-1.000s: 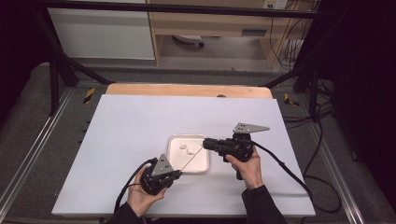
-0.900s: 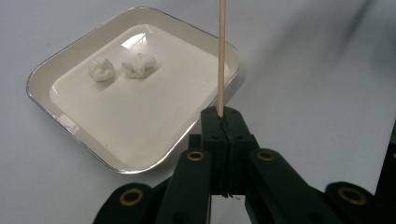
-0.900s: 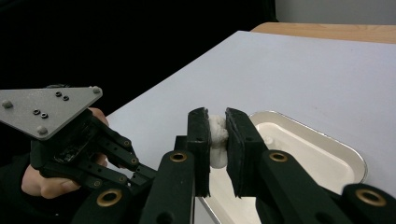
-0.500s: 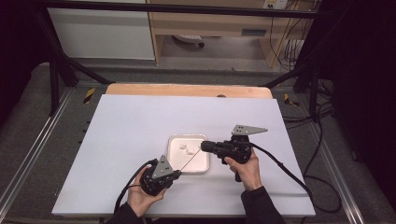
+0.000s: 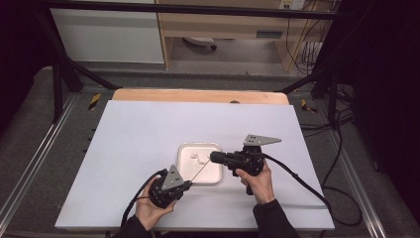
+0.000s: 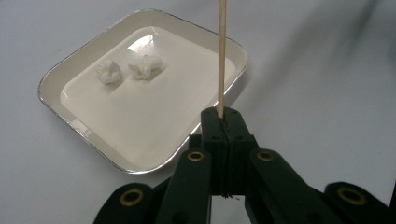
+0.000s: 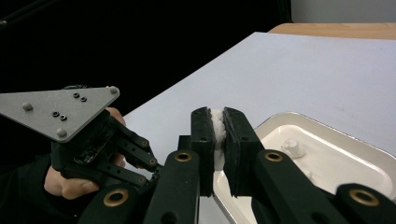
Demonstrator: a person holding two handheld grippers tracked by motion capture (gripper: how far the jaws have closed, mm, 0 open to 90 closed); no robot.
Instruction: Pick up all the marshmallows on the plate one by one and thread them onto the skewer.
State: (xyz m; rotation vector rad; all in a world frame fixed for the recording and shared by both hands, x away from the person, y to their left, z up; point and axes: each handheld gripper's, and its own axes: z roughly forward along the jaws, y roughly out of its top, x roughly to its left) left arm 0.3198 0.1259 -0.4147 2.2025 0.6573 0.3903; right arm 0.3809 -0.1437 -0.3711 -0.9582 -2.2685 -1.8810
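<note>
Tabletop (image 5: pixel 148 134) is a white sheet, mostly bare. Near my edge sits a white rectangular tray (image 5: pixel 184 174) with a shiny rim, and both grippers work at it.

Left gripper (image 5: pixel 184 186) sits at the tray's near left corner, clenched on a thin wooden skewer (image 6: pixel 222 56) by its bottom end. The stick runs from that gripper up and across the tray's near right corner toward the right gripper.

Right gripper (image 5: pixel 214 157) hangs over the tray's right edge, clamped on a white marshmallow (image 7: pixel 218 135). The piece is squashed flat between the pads, so it's soft and compresses a lot.

Two more marshmallow pieces (image 6: pixel 127 70) lie loose in the tray's far half, side by side, just apart.

Handling read: the marshmallow is very light, spongy, probably tacky. I'd say it'll likely cling to the pads on release. Best to hold it across the sides and leave the middle free for the skewer tip. The skewer is stiff along its length but thin, so it may flex or snap under a side load. The end grip gives reach but little tip control, so I'd push straight along its axis.
</note>
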